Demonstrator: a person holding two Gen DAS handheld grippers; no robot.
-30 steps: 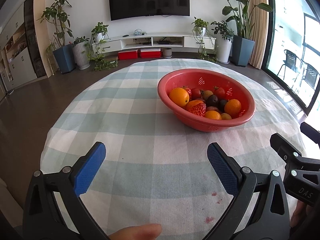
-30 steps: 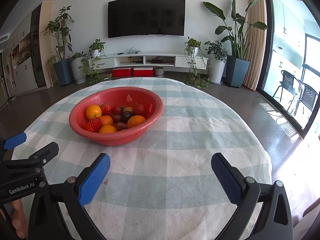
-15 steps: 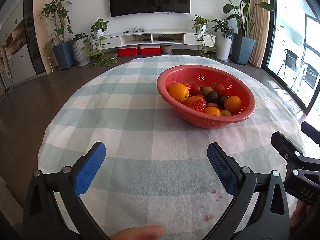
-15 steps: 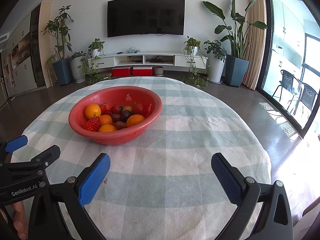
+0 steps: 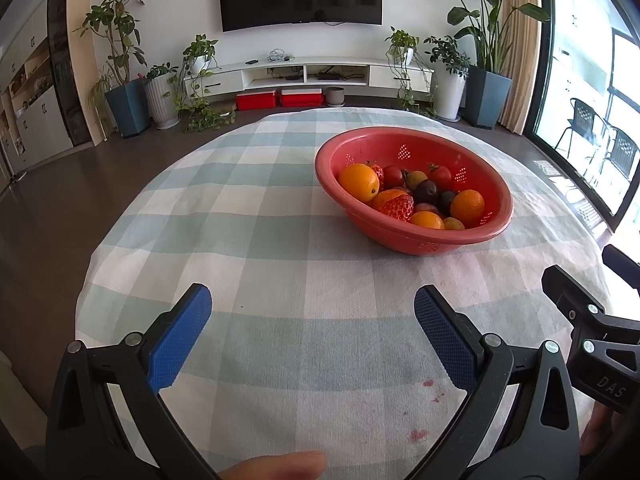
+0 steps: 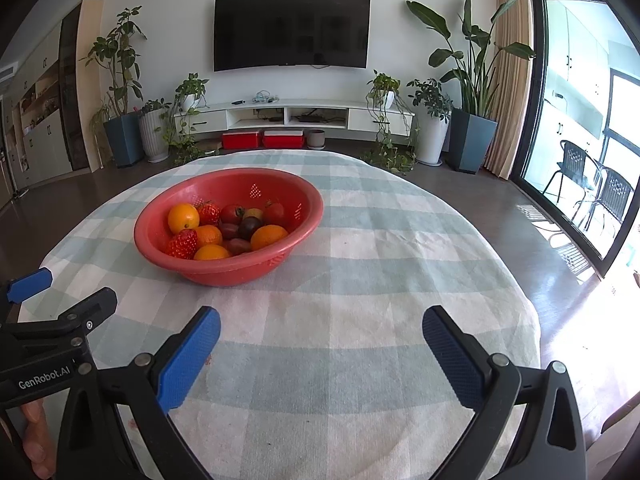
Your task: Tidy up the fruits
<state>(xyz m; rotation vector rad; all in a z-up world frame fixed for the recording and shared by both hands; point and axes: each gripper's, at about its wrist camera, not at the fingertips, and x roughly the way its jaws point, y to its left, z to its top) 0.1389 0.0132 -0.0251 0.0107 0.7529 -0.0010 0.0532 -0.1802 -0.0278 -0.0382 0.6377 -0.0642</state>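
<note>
Fruits (image 5: 416,198) lie heaped in a red colander bowl (image 5: 496,216) on the checked tablecloth of the round table (image 5: 248,208).

From the left wrist view, the left gripper (image 5: 312,312) has its jaws spread wide, with nothing between the blue pads (image 5: 180,340) and nothing touching them. The bowl sits ahead and to the right of the gap, well apart from the pads. In it are oranges, a strawberry (image 5: 398,207), small tomatoes and dark plums. A few small red stains (image 5: 418,434) mark the cloth near the right-hand pad. A fingertip (image 5: 276,466) shows at the bottom edge, and part of the other gripper's black frame (image 5: 592,328) enters from the right.

From the right wrist view, the right gripper (image 6: 320,336) is likewise wide open and empty, its pads (image 6: 450,356) above bare cloth. The bowl (image 6: 308,216) stands ahead and to the left of the gap, well apart. An orange (image 6: 183,218) rests at its left side, a strawberry (image 6: 182,243) just in front of it. The left gripper's frame, marked GenRobot.AI, shows at the lower left with a hand (image 6: 34,436) behind it.
</note>
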